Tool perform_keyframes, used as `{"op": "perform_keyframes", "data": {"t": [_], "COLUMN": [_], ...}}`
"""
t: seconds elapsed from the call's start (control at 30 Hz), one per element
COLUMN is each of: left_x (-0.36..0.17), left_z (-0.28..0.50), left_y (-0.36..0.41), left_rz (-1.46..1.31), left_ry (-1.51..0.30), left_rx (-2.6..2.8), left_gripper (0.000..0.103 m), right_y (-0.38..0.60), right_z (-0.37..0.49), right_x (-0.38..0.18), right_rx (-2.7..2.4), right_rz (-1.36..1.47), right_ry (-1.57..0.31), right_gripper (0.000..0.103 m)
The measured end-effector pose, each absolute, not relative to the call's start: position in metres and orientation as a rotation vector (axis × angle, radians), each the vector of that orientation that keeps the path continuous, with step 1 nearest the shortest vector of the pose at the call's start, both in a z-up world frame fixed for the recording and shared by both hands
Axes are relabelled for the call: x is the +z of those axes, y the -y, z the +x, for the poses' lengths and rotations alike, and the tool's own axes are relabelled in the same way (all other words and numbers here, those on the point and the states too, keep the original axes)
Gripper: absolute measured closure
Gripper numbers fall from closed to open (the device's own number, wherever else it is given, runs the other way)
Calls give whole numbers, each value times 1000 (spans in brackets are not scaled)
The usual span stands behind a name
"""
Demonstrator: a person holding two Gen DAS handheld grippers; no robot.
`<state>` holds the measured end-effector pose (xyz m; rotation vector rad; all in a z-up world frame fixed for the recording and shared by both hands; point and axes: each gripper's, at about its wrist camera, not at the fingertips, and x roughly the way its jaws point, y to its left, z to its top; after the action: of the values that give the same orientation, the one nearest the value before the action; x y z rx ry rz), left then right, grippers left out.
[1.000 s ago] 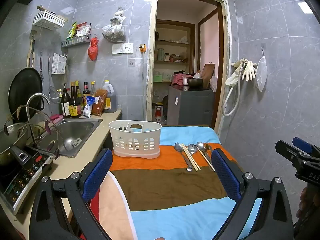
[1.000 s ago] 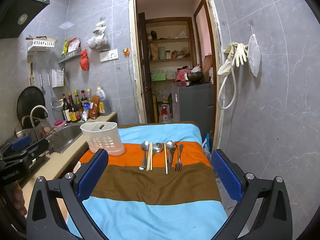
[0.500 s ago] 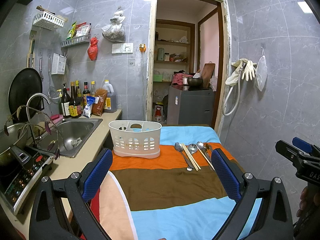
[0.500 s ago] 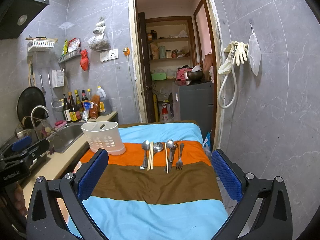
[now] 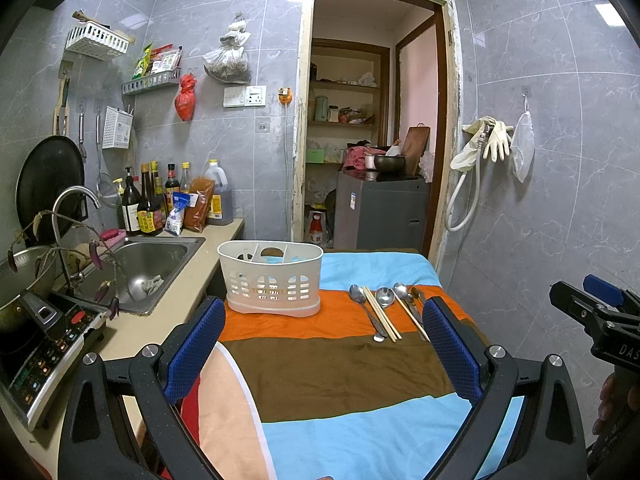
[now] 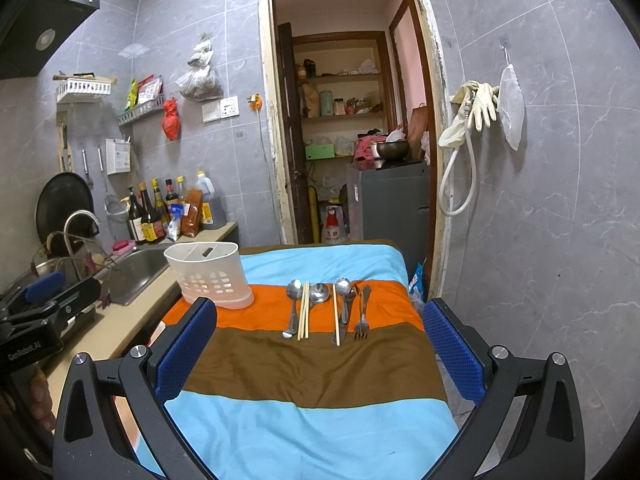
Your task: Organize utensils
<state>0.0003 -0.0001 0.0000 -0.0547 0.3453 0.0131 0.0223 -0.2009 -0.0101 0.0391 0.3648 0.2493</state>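
- Currently both claws idle: left gripper (image 5: 324,354) has its jaws spread wide, nothing between them; right gripper (image 6: 320,354) same, apart and empty. Both hover over the near end of the striped cloth (image 6: 312,364), well short of the work.
- Straight ahead of the right claw: the utensil row on the orange stripe, handles toward us, laid parallel, so likely staged for one-at-a-time picks. Left to right: spoon (image 6: 293,306), chopsticks (image 6: 305,312), soup spoon (image 6: 319,293), single chopstick (image 6: 336,316), another spoon (image 6: 345,300), fork (image 6: 362,314).
- Ahead of the left claw, slightly left: white caddy (image 5: 272,278), upright, dividers visible inside, looks empty. Probably the destination.
- Off to the left of both claws: sink (image 5: 148,270) and counter, not involved.
- My read: nothing sorted yet; right claw is better lined up for the first grab.
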Motion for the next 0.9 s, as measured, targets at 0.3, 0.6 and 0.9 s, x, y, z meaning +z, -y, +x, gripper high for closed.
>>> {"op": "perform_keyframes", "data": {"t": [0.3, 0.6, 0.9], "left_x": [0, 0, 0], "left_z": [0, 0, 0], "left_y": [0, 0, 0], "left_rz": [-55, -54, -55], "left_ry": [-346, -347, -348], "left_rx": [14, 14, 14], "left_gripper": [6, 6, 6], "right_y": [201, 204, 201], "right_z": [23, 25, 27], "right_x": [-11, -8, -12], "right_rx": [251, 250, 251], "right_rz": [40, 42, 44], "right_ry": [-367, -368, -371], "right_gripper": [0, 0, 0]}}
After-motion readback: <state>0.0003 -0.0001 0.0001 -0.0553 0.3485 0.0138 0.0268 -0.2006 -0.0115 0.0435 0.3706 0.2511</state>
